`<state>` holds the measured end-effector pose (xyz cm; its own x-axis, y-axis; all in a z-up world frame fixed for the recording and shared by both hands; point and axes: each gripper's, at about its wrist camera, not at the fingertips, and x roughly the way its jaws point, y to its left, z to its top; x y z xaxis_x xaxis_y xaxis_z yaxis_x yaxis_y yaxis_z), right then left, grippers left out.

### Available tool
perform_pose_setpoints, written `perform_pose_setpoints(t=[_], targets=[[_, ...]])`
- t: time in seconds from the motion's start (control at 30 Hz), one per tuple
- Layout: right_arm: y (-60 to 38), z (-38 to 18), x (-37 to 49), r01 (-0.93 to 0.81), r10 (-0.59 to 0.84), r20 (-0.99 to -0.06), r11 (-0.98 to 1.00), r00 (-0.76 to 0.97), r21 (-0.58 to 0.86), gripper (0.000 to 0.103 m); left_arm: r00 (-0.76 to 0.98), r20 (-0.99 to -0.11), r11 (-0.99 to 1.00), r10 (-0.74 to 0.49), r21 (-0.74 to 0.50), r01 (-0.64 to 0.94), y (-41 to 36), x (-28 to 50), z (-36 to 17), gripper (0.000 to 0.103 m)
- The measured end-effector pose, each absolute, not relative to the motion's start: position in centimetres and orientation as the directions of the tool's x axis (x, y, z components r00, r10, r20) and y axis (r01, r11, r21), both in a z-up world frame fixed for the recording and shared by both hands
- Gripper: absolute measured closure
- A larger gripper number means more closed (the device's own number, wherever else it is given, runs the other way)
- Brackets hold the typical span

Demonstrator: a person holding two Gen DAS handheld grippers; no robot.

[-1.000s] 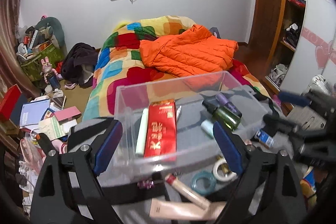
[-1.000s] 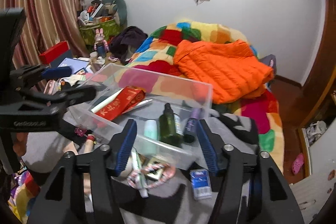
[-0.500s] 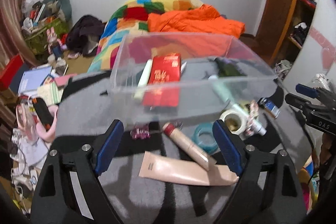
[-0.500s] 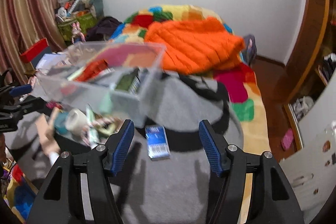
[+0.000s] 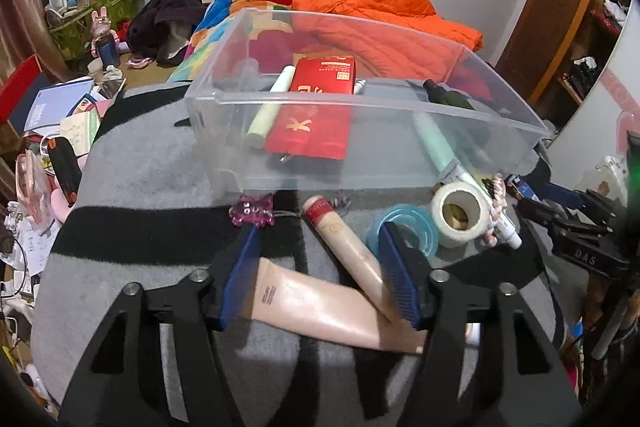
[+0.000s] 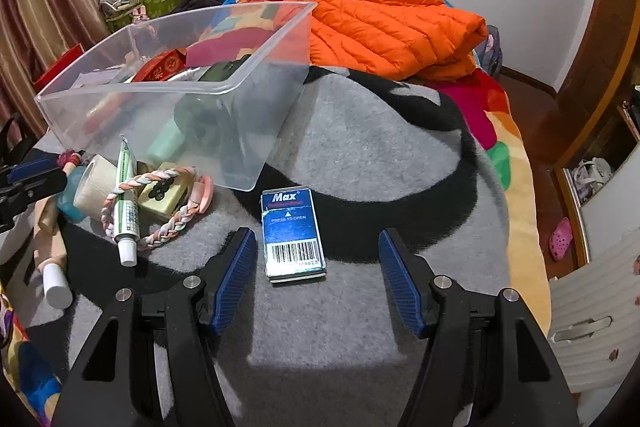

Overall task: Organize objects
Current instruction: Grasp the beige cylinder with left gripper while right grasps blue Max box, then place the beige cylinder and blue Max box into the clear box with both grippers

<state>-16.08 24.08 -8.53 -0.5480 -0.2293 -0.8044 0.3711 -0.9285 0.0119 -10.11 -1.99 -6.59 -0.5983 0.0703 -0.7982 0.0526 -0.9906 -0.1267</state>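
Left wrist view first: my left gripper (image 5: 320,273) has just been narrowing and now stands about half open over the grey and black blanket (image 5: 160,187), gripping nothing. Between its blue pads lie a flat peach-coloured squeeze tube (image 5: 320,311) and, crossing over it, a slim beige tube with a red cap (image 5: 344,231); the right-hand pad (image 5: 400,279) looks to be at the slim tube's lower end, though I cannot tell if it touches. Both tubes should be light, soft-walled and a bit slick, so I would pinch the flat one across its broad middle. Just beyond stands the clear plastic bin (image 5: 360,103), already holding a red carton (image 5: 316,115).

Right wrist view: my right gripper (image 6: 318,279) has also eased narrower, about half open and empty. A small blue "Max" box with a barcode (image 6: 293,235) lies flat between the pads, nearer the left one. It looks light and stiff; I would grip its long edges.
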Motion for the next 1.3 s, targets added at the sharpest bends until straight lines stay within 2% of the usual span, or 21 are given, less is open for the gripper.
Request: perform_pose_setpoints(t=[0.07, 0.13, 0.2, 0.4, 0.87, 1.3], targets=[[24.0, -8.5, -15.9, 0.387, -0.246, -0.804, -0.922, -0.541, 0.022, 0.058, -0.598, -0.797, -0.990, 0.087, -0.134, 0.034, -2.1, -9.6, -6.6, 0.061], [24.0, -8.5, -15.7, 0.391, -0.251, -0.801, -0.920, -0.544, 0.023, 0.066, -0.593, -0.801, -0.992, 0.081, -0.120, 0.027, -2.2, -9.0, -6.5, 0.078], [23.8, -8.4, -15.5, 0.396, -0.254, -0.799, -0.918, -0.544, 0.022, 0.078, -0.589, -0.805, -0.994, 0.073, -0.103, 0.018, -2.3, -8.6, -6.5, 0.086], [23.4, -8.2, -14.1, 0.395, -0.246, -0.788, -0.919, -0.565, 0.003, 0.078, -0.590, -0.805, -0.997, 0.060, -0.078, 0.004, -2.9, -7.7, -6.5, 0.086], [24.5, -4.9, -11.0, 0.378, -0.312, -0.722, -0.923, -0.617, 0.076, 0.078, -0.611, -0.786, -0.993, 0.092, -0.119, 0.003, -3.9, -7.8, -6.9, 0.089], [23.1, 0.0, -11.2, 0.390, -0.360, -0.623, -0.916, -0.695, 0.094, 0.078, -0.726, -0.683, -0.995, 0.078, -0.102, -0.011, -4.2, -5.6, -1.2, 0.089]])
